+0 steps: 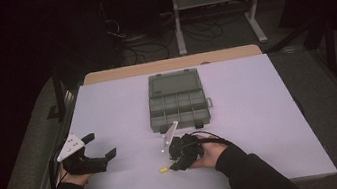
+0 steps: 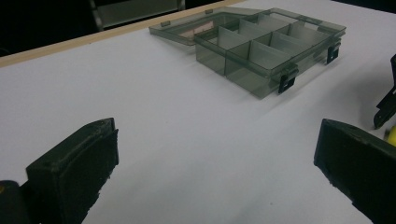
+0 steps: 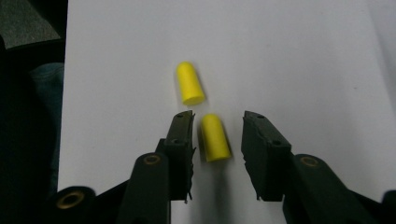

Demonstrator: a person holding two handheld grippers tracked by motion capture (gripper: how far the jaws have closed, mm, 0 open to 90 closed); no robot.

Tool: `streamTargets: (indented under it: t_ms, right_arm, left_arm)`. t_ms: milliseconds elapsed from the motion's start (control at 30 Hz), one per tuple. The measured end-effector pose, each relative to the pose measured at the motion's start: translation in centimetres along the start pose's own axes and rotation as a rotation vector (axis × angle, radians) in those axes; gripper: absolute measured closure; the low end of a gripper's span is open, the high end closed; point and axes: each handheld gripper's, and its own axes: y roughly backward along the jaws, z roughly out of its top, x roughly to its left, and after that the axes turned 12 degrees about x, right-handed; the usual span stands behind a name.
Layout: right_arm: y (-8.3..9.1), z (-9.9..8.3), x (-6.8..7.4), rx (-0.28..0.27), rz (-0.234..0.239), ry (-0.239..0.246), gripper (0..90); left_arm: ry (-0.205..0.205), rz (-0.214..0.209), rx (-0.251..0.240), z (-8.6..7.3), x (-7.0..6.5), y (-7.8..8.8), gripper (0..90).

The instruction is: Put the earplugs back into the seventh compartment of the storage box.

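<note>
Yellow foam earplugs lie near the front edge of a white table [image 1: 260, 111], where the right gripper [image 3: 218, 135] is lowered over the nearer earplug [image 3: 215, 137]. In the right gripper view, that earplug is bracketed by the two black jaws, with a slim gap on one side and a wider one on the other; the pads are not yet seen pressing on it. A second earplug [image 3: 190, 83] lies just beyond the jaw tips, apart from the first. The left gripper [image 1: 101, 147] is held wide open and empty at the table's left. A smoky-grey compartment box [image 1: 177, 100] sits open at mid-table, its lid laid back. For a clean pick, the jaws would best be centred on the plug before closing, and squeezed gently, since soft foam is likely to deform or roll away. No brand, label or legible writing can be made out on the box, the earplugs or the grippers.
</note>
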Motion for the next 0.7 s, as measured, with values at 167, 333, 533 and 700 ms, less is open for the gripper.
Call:
streamTargets:
  t_ms: [167, 333, 533, 700]
  right_arm:
    - [0.0, 0.0, 0.1, -0.003, -0.012, 0.002, 77.1]
    - [0.0, 0.1, 0.2, -0.004, -0.018, 0.002, 78.3]
    - [0.5, 0.1, 0.1, -0.034, -0.010, -0.005, 78.4]
    - [1.1, 0.1, -0.3, -0.069, -0.017, -0.018, 78.3]
  left_arm:
    - [-0.002, 0.000, 0.001, 0.0, 0.0, 0.0, 0.0]
    - [-0.001, 0.000, 0.001, 0.0, 0.0, 0.0, 0.0]
    - [-0.001, -0.001, -0.001, 0.0, 0.0, 0.0, 0.0]
    - [-0.001, -0.002, 0.001, 0.0, 0.0, 0.0, 0.0]
